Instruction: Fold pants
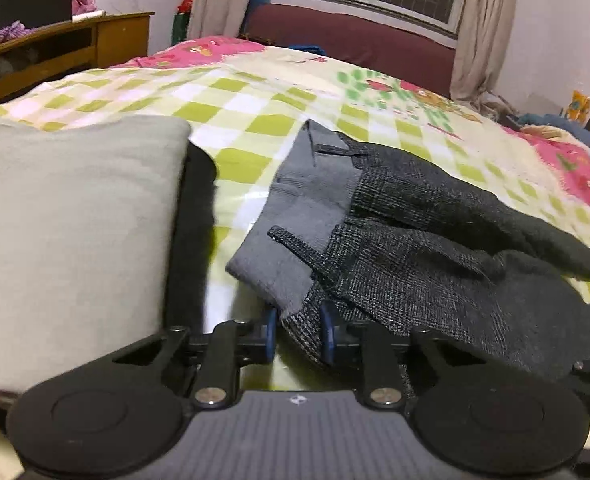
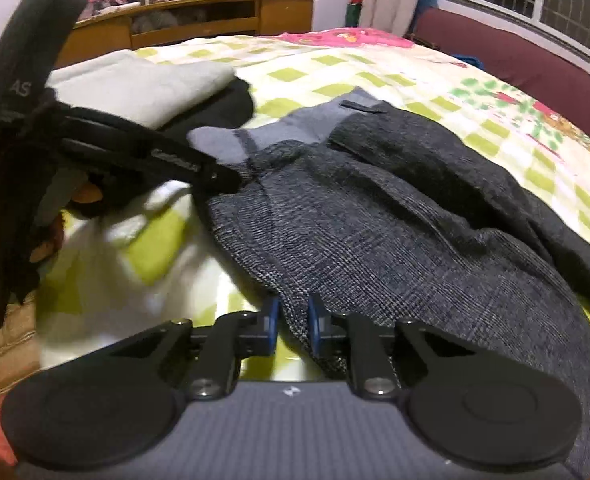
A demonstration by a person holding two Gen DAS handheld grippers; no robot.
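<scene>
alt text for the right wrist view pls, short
The right gripper pinches the near edge of dark grey checked pants lying crumpled on a green-checked bedsheet. The left gripper grips their waistband at left, in front of a folded pale garment.

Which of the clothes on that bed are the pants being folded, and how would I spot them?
Look at the bed with the green-checked sheet. The pants lie crumpled in its near half, right of a pale folded cloth. They alone are dark grey woven tweed, with a lighter grey waistband lining turned outward.
</scene>
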